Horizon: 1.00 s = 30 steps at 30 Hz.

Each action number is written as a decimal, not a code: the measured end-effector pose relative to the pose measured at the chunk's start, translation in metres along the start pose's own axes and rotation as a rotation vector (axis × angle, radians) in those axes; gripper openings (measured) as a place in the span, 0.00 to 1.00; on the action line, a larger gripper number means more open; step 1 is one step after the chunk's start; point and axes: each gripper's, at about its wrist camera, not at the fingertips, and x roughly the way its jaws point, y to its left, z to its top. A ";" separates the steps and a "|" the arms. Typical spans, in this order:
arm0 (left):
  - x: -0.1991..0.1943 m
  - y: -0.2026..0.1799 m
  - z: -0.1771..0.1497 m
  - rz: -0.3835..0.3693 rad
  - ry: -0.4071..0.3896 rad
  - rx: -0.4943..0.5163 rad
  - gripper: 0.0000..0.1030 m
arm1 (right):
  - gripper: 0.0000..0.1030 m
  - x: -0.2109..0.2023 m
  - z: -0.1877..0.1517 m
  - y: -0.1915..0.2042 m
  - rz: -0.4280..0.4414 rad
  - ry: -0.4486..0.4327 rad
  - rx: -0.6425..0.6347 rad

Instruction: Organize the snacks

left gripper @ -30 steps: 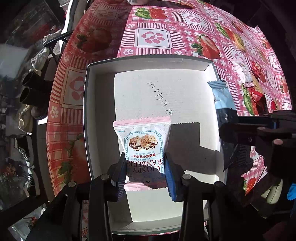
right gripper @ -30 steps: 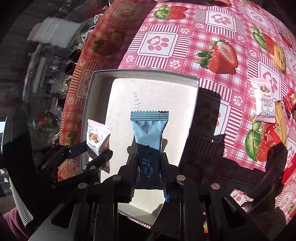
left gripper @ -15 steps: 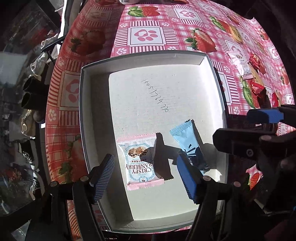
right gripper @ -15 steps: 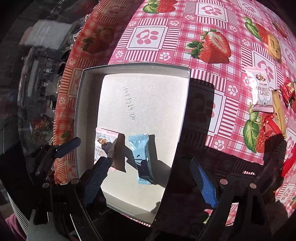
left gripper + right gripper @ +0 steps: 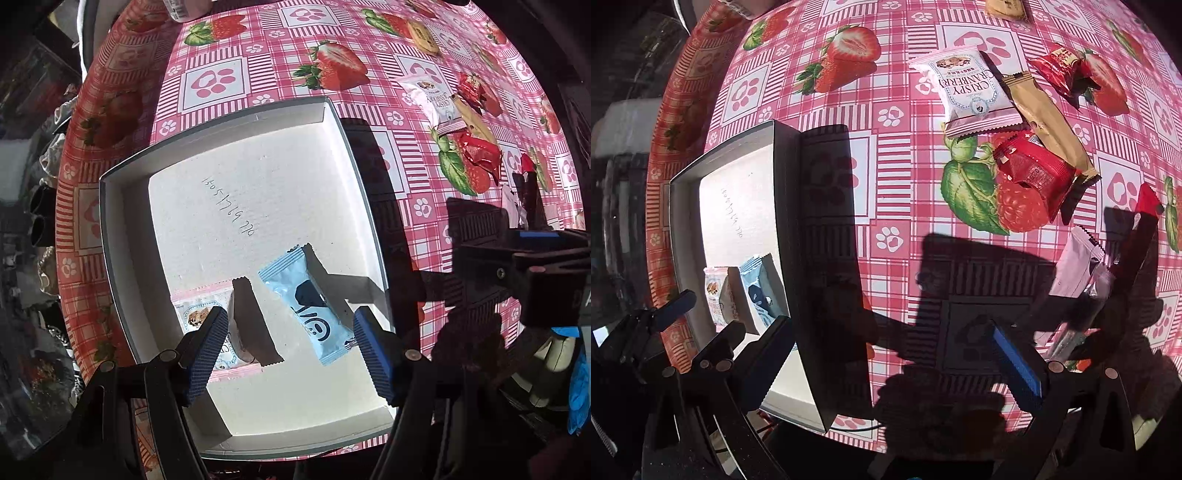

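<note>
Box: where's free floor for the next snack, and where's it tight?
White box: open floor around the handwritten number, up to the far wall. Tight at the near side, where the pink cranberry packet and blue packet lie between the left gripper's open fingers.

A round table wore a pink checked cloth (image 5: 897,173) printed with strawberries and paw marks. At the left of the right wrist view a shallow white box (image 5: 785,192) sat on it. Toward the upper right lay loose snacks — a pink cranberry crisp packet (image 5: 969,92), a gold bar (image 5: 1047,118) just beside it, a red wrapper (image 5: 1034,173) below, another red wrapper (image 5: 1062,70) above.
</note>
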 end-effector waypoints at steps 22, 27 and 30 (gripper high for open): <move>0.002 -0.139 0.084 -0.090 0.066 0.087 0.72 | 1.00 0.005 -0.062 -0.190 -0.045 0.017 0.359; 0.017 -0.146 0.116 -0.154 0.103 0.014 0.72 | 1.00 0.003 -0.058 -0.209 -0.046 0.004 0.380; 0.025 -0.154 0.138 -0.212 0.129 -0.063 0.72 | 1.00 -0.001 -0.049 -0.225 -0.048 -0.017 0.392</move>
